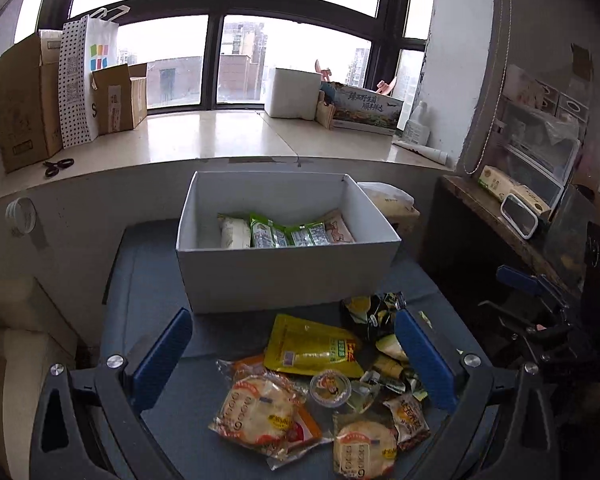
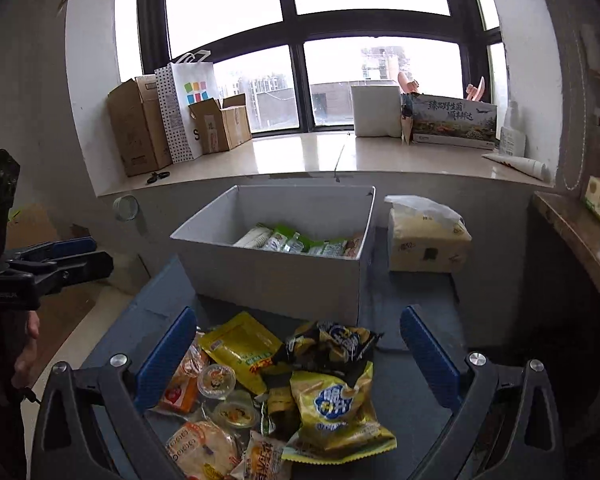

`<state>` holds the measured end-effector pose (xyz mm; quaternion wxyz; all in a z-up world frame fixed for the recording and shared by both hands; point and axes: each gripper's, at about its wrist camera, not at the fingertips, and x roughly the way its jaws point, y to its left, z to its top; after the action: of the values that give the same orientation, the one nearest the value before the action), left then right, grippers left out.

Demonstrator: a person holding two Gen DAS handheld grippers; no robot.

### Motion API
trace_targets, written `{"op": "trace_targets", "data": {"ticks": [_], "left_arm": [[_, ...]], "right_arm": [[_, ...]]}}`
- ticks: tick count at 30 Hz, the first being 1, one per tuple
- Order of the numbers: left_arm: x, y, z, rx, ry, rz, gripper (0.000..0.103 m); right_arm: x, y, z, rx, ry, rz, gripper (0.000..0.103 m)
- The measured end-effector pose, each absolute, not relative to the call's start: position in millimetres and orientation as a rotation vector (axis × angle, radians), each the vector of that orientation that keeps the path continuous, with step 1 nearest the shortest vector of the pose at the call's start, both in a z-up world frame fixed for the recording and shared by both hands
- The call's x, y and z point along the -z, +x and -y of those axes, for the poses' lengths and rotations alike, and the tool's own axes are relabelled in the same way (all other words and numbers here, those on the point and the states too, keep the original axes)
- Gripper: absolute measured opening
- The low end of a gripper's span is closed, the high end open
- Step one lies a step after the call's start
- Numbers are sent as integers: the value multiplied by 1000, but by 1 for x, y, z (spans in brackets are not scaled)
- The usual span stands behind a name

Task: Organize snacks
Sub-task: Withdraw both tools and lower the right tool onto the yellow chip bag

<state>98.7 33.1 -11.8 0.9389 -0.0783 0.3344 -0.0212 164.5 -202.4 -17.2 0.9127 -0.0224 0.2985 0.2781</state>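
A white open box (image 1: 288,276) stands on the blue table, with several snack packets (image 1: 284,232) lying in it; it also shows in the right wrist view (image 2: 276,280). A pile of loose snacks lies in front of it: a yellow pouch (image 1: 312,346), round cracker packs (image 1: 260,412), a jelly cup (image 1: 330,388), a dark chip bag (image 2: 332,344) and a yellow chip bag (image 2: 336,412). My left gripper (image 1: 294,352) is open and empty above the pile. My right gripper (image 2: 298,352) is open and empty above the pile too.
A tissue pack (image 2: 424,240) sits right of the box. The window sill (image 1: 220,140) behind holds cardboard boxes (image 1: 24,100), a paper bag (image 1: 84,80), scissors (image 1: 58,166) and a printed carton (image 1: 368,110). A wooden shelf (image 1: 500,216) is at the right.
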Motion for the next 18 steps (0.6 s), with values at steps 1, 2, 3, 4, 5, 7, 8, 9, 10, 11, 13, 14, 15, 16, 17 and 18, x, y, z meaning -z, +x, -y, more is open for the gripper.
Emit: {"op": "trace_targets", "data": {"ticks": [1, 2, 3, 4, 5, 7, 8, 9, 10, 11, 13, 14, 15, 16, 17, 18], "left_arm": [[16, 89, -33, 43, -172, -683, 103], [20, 81, -33, 42, -179, -684, 103], [24, 74, -30, 45, -169, -689, 103], [28, 68, -28, 47, -147, -697, 103], [33, 63, -26, 39, -129, -704, 103], [41, 55, -28, 39, -147, -722, 103], [44, 51, -29, 42, -161, -726, 103], [48, 48, -30, 36, -169, -730, 103], [51, 45, -31, 22, -170, -738, 103], [54, 43, -33, 9, -172, -744, 103], [60, 38, -35, -5, -186, -754, 103], [63, 37, -36, -10, -196, -764, 103], [65, 36, -37, -20, -198, -774, 103], [67, 34, -38, -30, -193, -776, 103], [67, 32, -40, -37, -184, -773, 103], [66, 31, -41, -40, -179, -769, 103]], "right_arm": [[26, 160, 205, -562, -44, -633, 103], [35, 156, 208, -557, -38, -658, 103], [45, 153, 212, -552, -25, -681, 103], [54, 150, 215, -549, -20, -698, 103], [64, 149, 216, -550, -25, -717, 103], [82, 148, 217, -519, -58, -761, 103], [90, 149, 217, -507, -75, -777, 103], [96, 150, 218, -504, -84, -787, 103], [102, 150, 220, -503, -87, -798, 103], [107, 153, 221, -501, -80, -814, 103], [116, 161, 222, -504, -61, -845, 103], [120, 165, 222, -506, -56, -859, 103], [124, 168, 220, -502, -61, -865, 103], [127, 172, 219, -491, -67, -869, 103], [129, 176, 217, -477, -79, -876, 103], [131, 181, 216, -471, -87, -879, 103]]}}
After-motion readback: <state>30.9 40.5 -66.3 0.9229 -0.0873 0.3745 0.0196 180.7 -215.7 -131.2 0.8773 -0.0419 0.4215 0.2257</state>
